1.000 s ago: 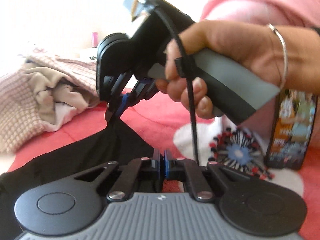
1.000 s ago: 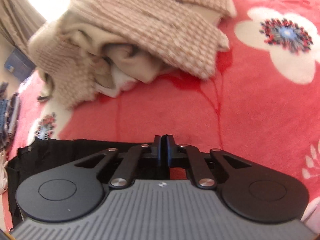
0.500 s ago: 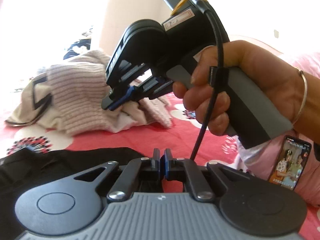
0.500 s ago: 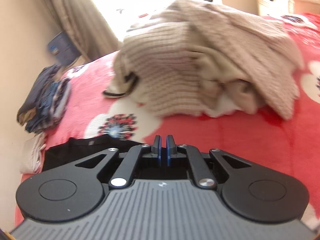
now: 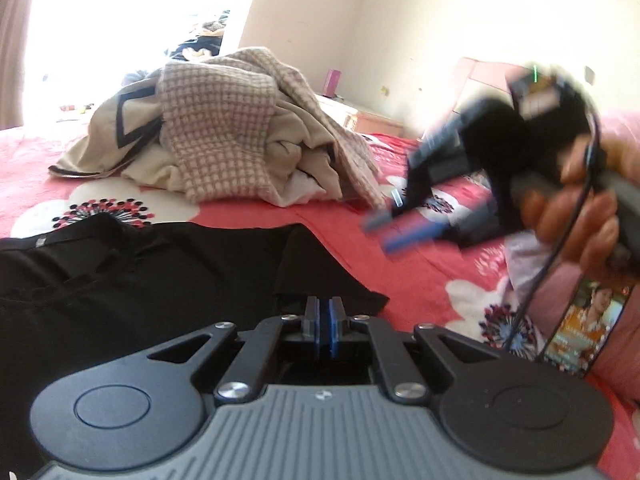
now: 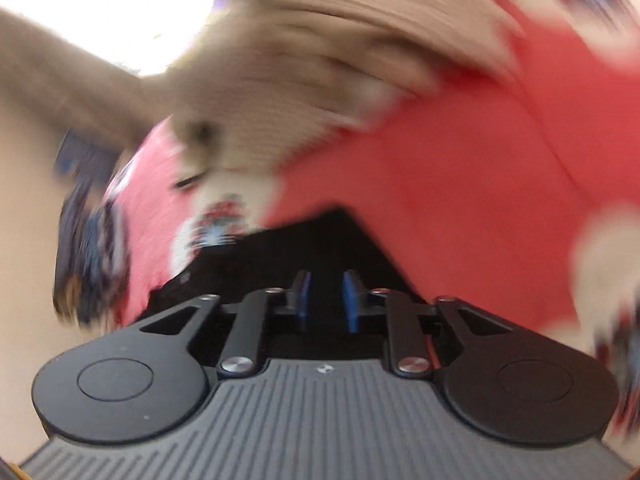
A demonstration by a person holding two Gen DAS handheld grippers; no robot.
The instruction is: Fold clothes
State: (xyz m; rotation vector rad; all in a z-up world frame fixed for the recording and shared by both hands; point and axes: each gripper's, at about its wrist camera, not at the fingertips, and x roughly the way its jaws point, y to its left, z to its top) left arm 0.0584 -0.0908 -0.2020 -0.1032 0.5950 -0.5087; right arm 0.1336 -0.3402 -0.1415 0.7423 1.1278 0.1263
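Black garment (image 5: 168, 264) spread flat on red floral bed (image 5: 420, 276); left gripper (image 5: 324, 322) jaws pressed together, seemingly pinching its edge; right gripper (image 6: 325, 300) jaws opening, empty, above it.

Bright daylight, one sharp view and one badly smeared view

In the left wrist view a blown-out window (image 5: 120, 20) at upper left floods the room, washing out detail there and leaving the black garment (image 5: 160, 272) a nearly featureless dark mass; the right gripper (image 5: 384, 232) streaks with motion blur, and straight lines bow towards the fisheye edges. The right wrist view is smeared almost throughout: the clothes pile (image 6: 340, 60) and red blanket (image 6: 460, 180) run into streaks, perhaps from a fast roll, and only the gripper's own body stays crisp.
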